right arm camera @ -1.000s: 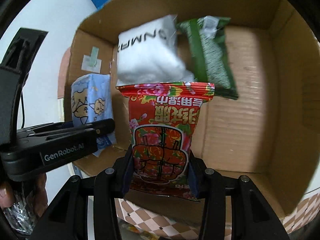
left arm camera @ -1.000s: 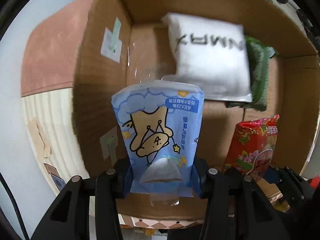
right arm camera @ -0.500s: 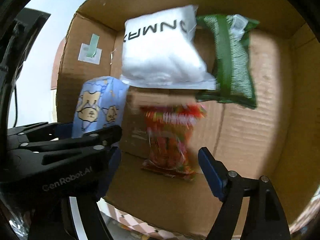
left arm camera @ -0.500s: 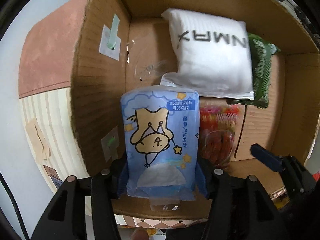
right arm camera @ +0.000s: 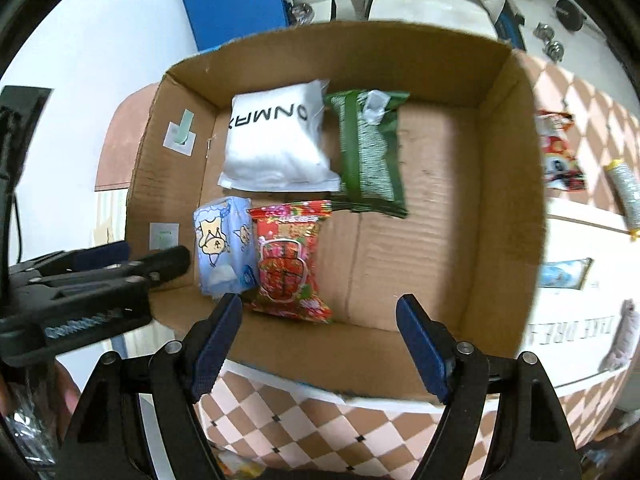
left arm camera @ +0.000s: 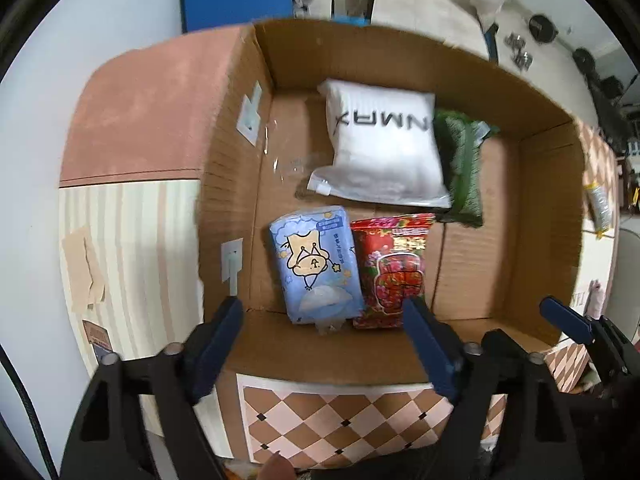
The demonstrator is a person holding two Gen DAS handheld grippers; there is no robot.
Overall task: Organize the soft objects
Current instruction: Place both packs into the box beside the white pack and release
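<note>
A cardboard box (left arm camera: 524, 240) (right arm camera: 496, 200) holds a blue bear-print tissue pack (left arm camera: 316, 264) (right arm camera: 222, 248) and a red flowered packet (left arm camera: 394, 268) (right arm camera: 290, 264) side by side at its near left. A white NMAX pouch (left arm camera: 384, 148) (right arm camera: 276, 148) and a green packet (left arm camera: 460, 168) (right arm camera: 370, 160) lie behind them. My left gripper (left arm camera: 324, 344) is open and empty above the box's near edge. My right gripper (right arm camera: 318, 340) is open and empty, also above the near edge. The left gripper shows at the left of the right wrist view (right arm camera: 92, 280).
The box stands on a checkered cloth (left arm camera: 344, 420) (right arm camera: 304, 428). A pink cushion (left arm camera: 152, 108) lies left of the box. To the right, outside the box, lie a red snack bag (right arm camera: 560, 160), a silver roll (right arm camera: 628, 192) and a blue packet (right arm camera: 564, 274).
Both grippers opened and let go of their packs, the right first, then the left. The tissue pack and red packet now lie in the box. Both grippers have drawn back and up.
</note>
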